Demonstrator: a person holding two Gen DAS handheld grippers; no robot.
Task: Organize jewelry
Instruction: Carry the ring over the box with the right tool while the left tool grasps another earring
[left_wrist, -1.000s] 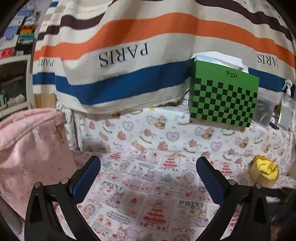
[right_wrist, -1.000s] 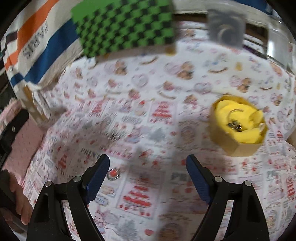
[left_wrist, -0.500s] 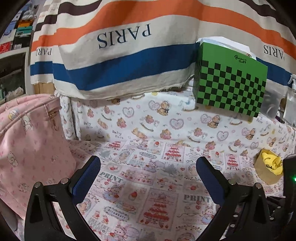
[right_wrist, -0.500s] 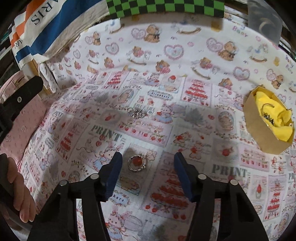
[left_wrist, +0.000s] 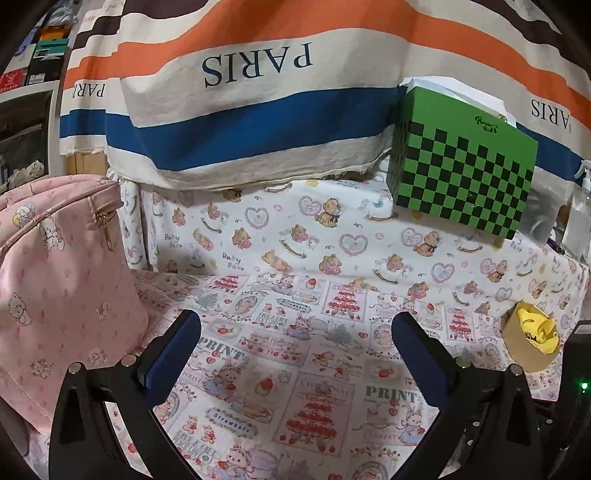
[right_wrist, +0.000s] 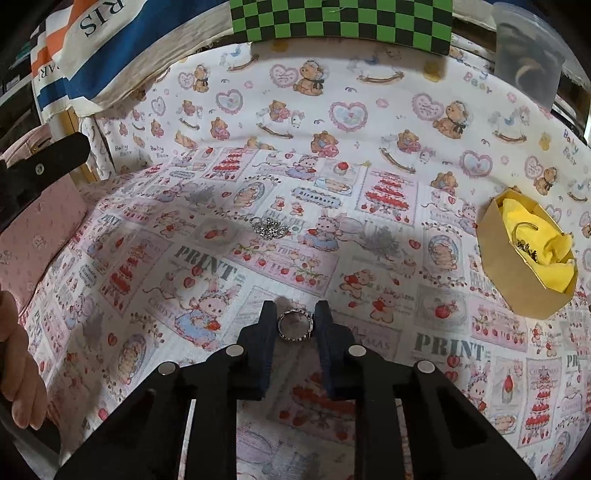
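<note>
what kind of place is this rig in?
Probably a home room, maybe a bedroom or craft corner, not a lab. Clues: a surface draped in teddy-bear and strawberry printed cloth, a pink bear-print backpack, and a striped "PARIS" fabric hanging behind.

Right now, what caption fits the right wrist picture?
Right gripper closing on a silver ring near the yellow-lined box.

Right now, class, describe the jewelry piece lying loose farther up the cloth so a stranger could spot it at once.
Start at the green checkered box, then come down the printed tablecloth to its middle. The sparkly silver cluster lies alone there, unlike the ring between the closing right claw.
</note>
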